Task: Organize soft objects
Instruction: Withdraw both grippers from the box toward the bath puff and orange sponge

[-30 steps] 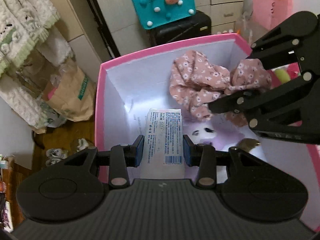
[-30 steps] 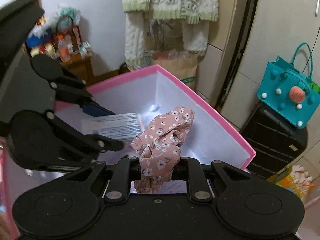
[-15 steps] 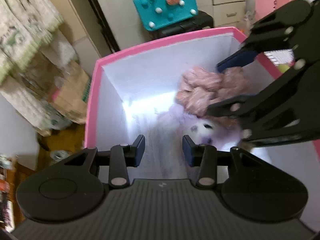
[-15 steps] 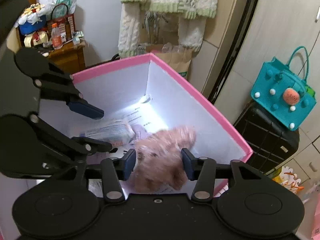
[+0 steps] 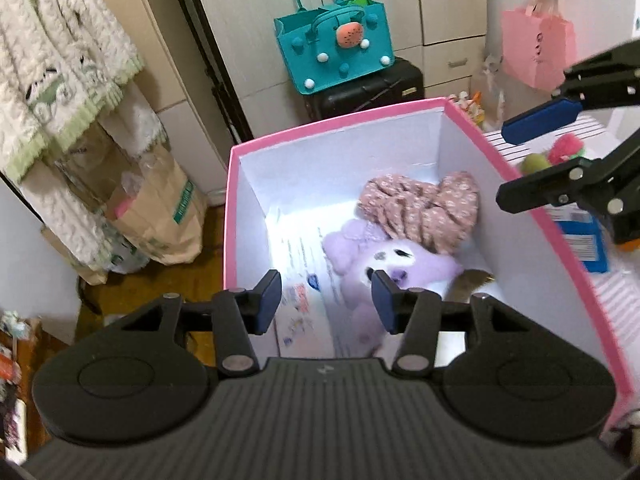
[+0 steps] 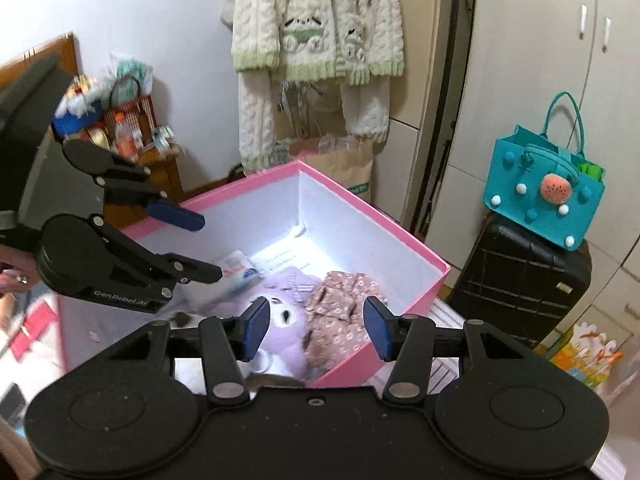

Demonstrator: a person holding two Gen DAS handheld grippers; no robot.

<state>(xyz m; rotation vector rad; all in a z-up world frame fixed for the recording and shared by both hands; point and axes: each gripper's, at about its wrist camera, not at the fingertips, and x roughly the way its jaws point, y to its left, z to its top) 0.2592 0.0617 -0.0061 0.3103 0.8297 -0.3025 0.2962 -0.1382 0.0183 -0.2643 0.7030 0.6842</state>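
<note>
Floral cloth (image 5: pixel 420 212) dropped into box (image 5: pixel 236 208), atop plush (image 5: pixel 384 264).

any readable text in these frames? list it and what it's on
"GenRobot.AI": on the left gripper, side of its lower arm, in the right wrist view.
Tissue pack in the pink box: print too blurred.
Paper bag, green label: too small to read.

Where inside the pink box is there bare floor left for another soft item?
Bare floor lies along the far wall of the pink box and its far-left corner, beyond the tissue pack. The right side is crowded: the floral fabric lies partly on the purple plush.
</note>
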